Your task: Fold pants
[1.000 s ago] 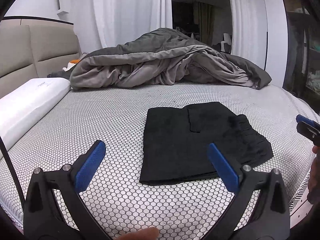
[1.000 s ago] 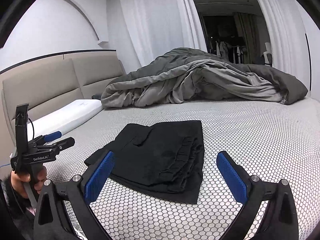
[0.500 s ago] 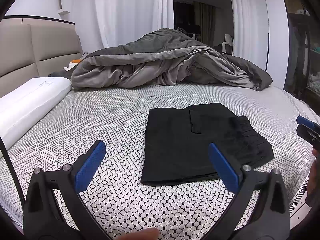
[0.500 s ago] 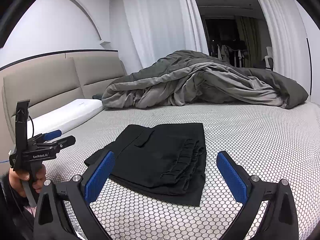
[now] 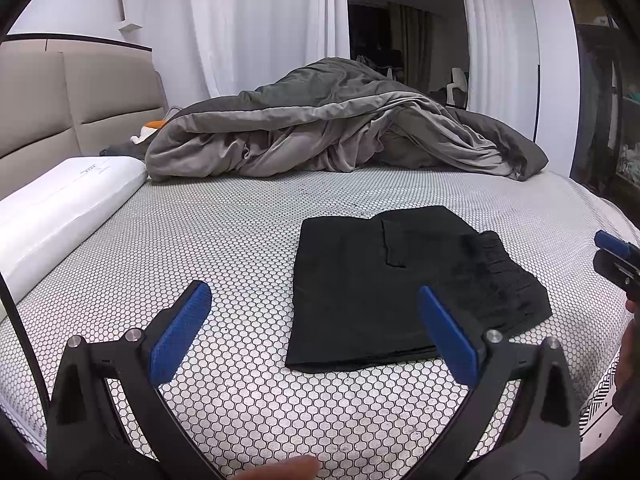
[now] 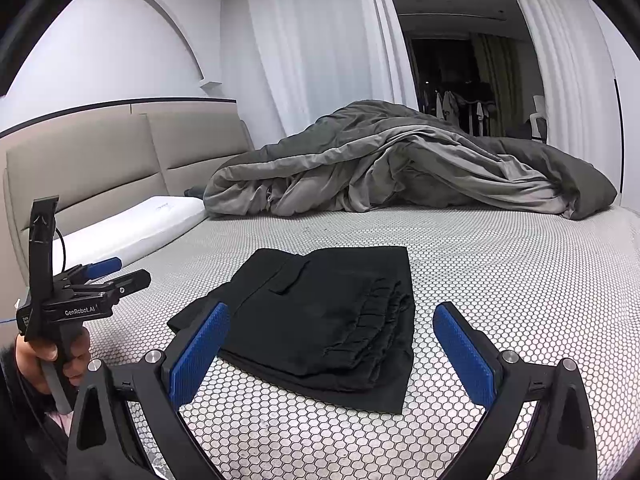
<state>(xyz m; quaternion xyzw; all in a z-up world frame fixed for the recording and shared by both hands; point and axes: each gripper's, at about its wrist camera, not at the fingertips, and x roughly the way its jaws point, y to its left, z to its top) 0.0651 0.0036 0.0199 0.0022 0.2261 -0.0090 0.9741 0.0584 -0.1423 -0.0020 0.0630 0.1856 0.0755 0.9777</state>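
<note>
Pants [image 5: 404,284], black, are seen folded into a compact rectangle on the bed [image 5: 224,240], laid flat on the honeycomb-print cover near its front edge. Waistband ruffles are stacked along the pants' right side in the left wrist view; a pocket flap shows on top. Bare cover is left on all sides of the pants: wide to the left toward the white pillow [image 5: 60,200] by the headboard, and behind up to the heaped grey duvet [image 5: 340,132], which is well apart from the pants. Bed's near-right corner is seen just past the pants.

L gripper [image 5: 316,332] is held wide open, nothing btwn its blue pads, w/ no contact w/ the fabric. R gripper [image 6: 332,344] is likewise spread wide, empty, held above the front edge of the pants w/o touching them.
</note>
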